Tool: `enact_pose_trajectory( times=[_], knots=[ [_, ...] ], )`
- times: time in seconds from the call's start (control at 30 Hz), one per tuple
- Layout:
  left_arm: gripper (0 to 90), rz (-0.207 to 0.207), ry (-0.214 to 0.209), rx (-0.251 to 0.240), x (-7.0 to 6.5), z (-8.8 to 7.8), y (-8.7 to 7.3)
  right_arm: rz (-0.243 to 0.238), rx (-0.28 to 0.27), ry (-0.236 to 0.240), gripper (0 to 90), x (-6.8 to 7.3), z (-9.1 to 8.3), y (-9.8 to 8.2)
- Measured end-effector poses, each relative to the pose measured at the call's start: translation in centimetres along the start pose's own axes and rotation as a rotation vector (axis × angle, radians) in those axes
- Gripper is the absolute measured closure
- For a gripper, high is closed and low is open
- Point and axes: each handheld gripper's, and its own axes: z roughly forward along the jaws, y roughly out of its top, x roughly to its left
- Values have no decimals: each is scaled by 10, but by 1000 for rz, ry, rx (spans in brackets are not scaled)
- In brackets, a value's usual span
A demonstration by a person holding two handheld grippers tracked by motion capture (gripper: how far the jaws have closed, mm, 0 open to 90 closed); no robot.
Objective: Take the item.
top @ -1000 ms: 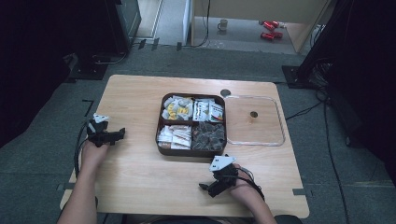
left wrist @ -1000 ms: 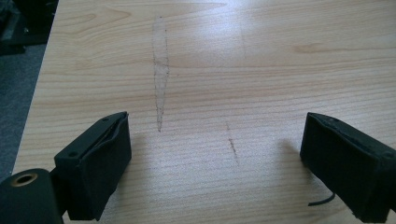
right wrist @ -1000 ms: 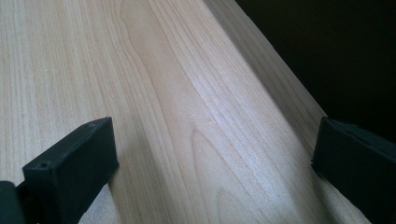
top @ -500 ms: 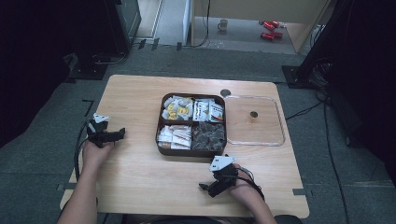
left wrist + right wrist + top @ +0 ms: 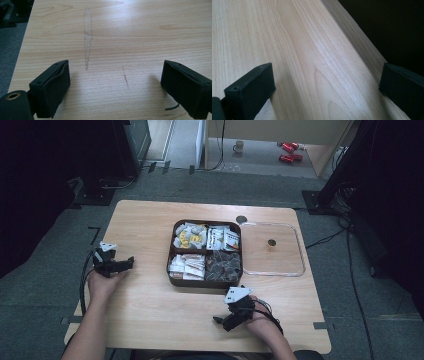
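Observation:
A brown four-compartment tray [image 5: 169, 270] sits mid-table. It holds yellow-and-white packets [image 5: 190, 236], white packets [image 5: 222, 237], white-and-red packets [image 5: 186, 265] and dark pieces [image 5: 223, 263]. My left gripper [image 5: 127, 263] rests near the table's left edge, pointing right toward the tray, well short of it. Its jaws stand wide open over bare wood [image 5: 115, 87]. My right gripper [image 5: 221, 321] lies in front of the tray near the table's front edge, pointing down-left. It is open too, with nothing but wood between the jaws [image 5: 327, 87].
A clear shallow tray [image 5: 300, 265] lies right of the brown one, with a small brown object [image 5: 271, 242] inside. A dark round spot [image 5: 241, 219] marks the table behind it. The table's front edge runs close to the right gripper's right jaw.

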Motion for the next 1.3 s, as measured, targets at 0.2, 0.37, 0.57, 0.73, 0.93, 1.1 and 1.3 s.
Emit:
enact_pose_trajectory(
  times=[0.2,0.37,0.57,0.73,0.93,1.1,1.3],
  knots=[
    [99,5,-4,-1,0,0,0,0,0,0,0,0,0,0],
    [147,11,-10,-2,-1,-1,1,0,0,0,0,0,0,0],
    [169,30,-33,24,-1,-2,4,0,0,0,0,0,0,0],
    [275,23,-81,30,1,-6,8,0,0,0,0,0,0,0],
    [376,19,-155,42,1,-10,15,0,0,0,0,0,0,0],
    [392,82,-159,70,-6,-11,20,0,0,0,0,0,0,0],
    [412,113,-173,7,-16,-21,28,-1,1,0,0,0,0,0]
  ],
)
